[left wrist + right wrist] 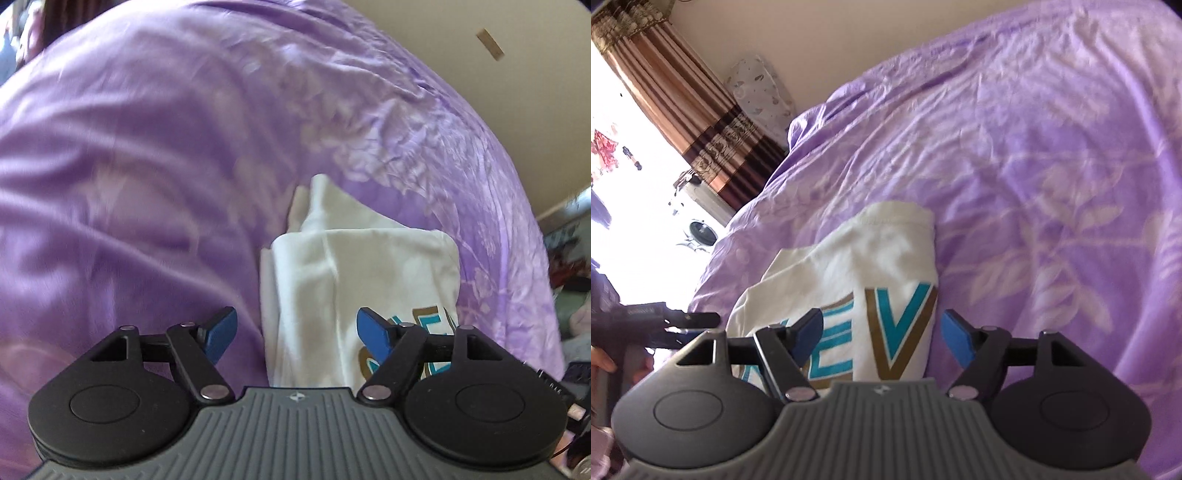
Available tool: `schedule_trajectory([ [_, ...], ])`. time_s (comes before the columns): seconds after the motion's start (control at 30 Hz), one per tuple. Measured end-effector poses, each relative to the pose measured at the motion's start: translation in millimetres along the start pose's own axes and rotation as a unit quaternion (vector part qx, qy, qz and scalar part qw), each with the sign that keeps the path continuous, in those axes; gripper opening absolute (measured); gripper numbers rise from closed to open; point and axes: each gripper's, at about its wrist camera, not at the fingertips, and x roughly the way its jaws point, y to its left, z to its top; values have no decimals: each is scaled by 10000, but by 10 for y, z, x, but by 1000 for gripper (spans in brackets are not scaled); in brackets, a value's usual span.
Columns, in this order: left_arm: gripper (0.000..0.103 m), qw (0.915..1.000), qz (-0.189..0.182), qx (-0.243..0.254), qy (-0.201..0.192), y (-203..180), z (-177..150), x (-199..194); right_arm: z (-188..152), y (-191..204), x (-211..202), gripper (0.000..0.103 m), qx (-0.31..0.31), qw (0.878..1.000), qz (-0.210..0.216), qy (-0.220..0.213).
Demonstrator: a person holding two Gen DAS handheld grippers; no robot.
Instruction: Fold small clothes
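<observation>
White shirt [354, 280] lay folded near the bed [147, 166] edge. Left gripper [297, 334] and right gripper [881, 338] fingers released, grasping nothing. I judged: smooth it flat, keep edges aligned.

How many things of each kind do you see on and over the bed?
White shirt: 1
Purple bedspread: 1
Grippers, left and right: 2
Total: 4

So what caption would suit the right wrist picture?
Open right gripper poised above a folded white printed T-shirt on a purple floral bedspread.
</observation>
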Motion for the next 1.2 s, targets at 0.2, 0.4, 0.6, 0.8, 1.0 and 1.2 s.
schedule_trajectory([
  [0.2, 87, 9980, -411, -480, 42, 172, 89, 275, -14, -300, 298, 67, 803, 9954, 371, 375],
  [0.4, 87, 9985, -462, -288, 80, 139, 179, 554, 22, -498, 605, 65, 1191, 9893, 661, 517],
  [0.6, 82, 9995, -296, 90, 51, 4, 199, 712, 115, -580, 825, 56, 1269, 9867, 886, 500],
  [0.8, 43, 9993, -7, 354, -97, -134, 180, 654, 182, -602, 1003, 32, 1364, 9851, 931, 488],
  [1.0, 24, 9957, 219, 782, -454, -348, 90, 432, 226, -421, 866, 15, 1051, 9909, 773, 334],
  [1.2, 22, 9878, 306, 1217, -924, -685, -40, 56, 309, -58, 532, 10, 557, 9962, 671, 33],
])
